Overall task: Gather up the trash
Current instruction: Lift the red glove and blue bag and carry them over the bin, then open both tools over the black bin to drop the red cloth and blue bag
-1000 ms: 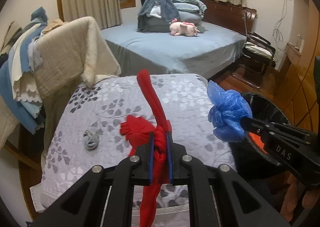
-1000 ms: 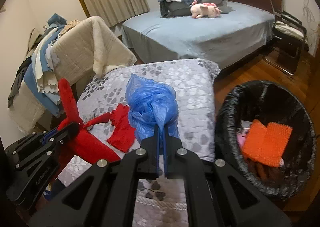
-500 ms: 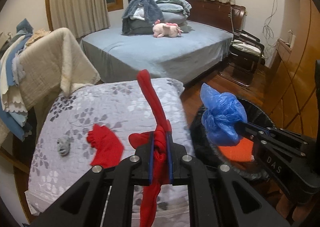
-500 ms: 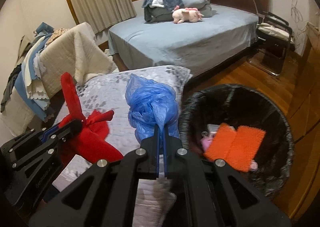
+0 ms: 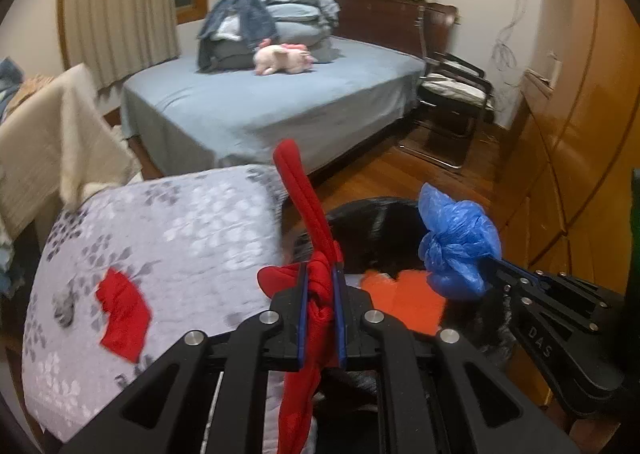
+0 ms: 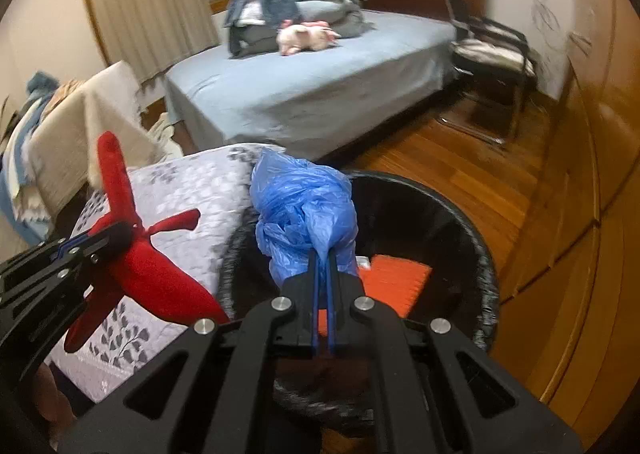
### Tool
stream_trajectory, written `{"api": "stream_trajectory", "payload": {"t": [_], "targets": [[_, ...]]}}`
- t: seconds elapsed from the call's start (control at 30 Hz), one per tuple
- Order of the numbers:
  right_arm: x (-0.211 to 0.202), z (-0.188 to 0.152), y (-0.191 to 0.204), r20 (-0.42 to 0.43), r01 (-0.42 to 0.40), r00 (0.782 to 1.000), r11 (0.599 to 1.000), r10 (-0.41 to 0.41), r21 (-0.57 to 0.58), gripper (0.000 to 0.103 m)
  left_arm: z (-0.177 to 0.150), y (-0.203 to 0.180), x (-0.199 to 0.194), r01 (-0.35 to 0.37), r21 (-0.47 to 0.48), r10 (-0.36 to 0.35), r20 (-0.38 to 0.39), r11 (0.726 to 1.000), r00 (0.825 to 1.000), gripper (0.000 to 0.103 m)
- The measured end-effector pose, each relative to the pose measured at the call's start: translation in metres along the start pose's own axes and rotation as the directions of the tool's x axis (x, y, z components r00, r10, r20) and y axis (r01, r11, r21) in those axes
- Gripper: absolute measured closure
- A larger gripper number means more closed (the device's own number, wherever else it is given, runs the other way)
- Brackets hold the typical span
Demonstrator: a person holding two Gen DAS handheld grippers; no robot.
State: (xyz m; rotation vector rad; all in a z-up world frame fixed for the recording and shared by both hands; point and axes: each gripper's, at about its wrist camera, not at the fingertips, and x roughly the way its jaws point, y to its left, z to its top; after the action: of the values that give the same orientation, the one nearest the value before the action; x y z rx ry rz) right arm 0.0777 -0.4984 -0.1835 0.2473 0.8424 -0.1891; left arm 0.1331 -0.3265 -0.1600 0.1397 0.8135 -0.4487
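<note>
We hold two pieces of trash beside the round bin lined with a black plastic bag (image 6: 472, 221). Our left gripper (image 5: 320, 294) is clamped on a long red fabric piece (image 5: 308, 213), and our right gripper (image 6: 323, 274) pinches a crumpled blue plastic bag (image 6: 304, 209) that sits over the bin's near rim, above the orange knitted cloth (image 6: 396, 278) already inside. The red piece looks the riskier: one end stands above the jaws, the other trails below, towards the grey leaf-patterned quilted cover (image 5: 168, 221), so if released too early it could drape over the rim or slide to the floor. The light blue bag may cling to the pads or drift outside.
</note>
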Motion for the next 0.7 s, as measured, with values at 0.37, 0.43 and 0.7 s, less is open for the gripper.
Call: {"api": "stream_trajectory", "payload": {"t": [0.37, 0.43, 0.7], "targets": [[0.060, -0.009, -0.051, -0.086, 0.089, 0.993, 0.993, -0.081, 0.084, 0.073, 0.022, -0.050, 0.078, 0.118, 0.063, -0.111, -0.104, 0.991, 0.988, 0.073], [0.065, -0.016, -0.055, -0.097, 0.098, 0.991, 0.990, -0.089, 0.098, 0.072, 0.014, -0.047, 0.090, 0.096, 0.087, -0.084, -0.130, 0.992, 0.988, 0.072], [0.051, -0.037, -0.048, -0.113, 0.094, 0.991, 0.985, -0.078, 0.143, 0.072, -0.020, 0.001, 0.087, 0.032, 0.056, -0.022, -0.172, 0.998, 0.985, 0.056]]}}
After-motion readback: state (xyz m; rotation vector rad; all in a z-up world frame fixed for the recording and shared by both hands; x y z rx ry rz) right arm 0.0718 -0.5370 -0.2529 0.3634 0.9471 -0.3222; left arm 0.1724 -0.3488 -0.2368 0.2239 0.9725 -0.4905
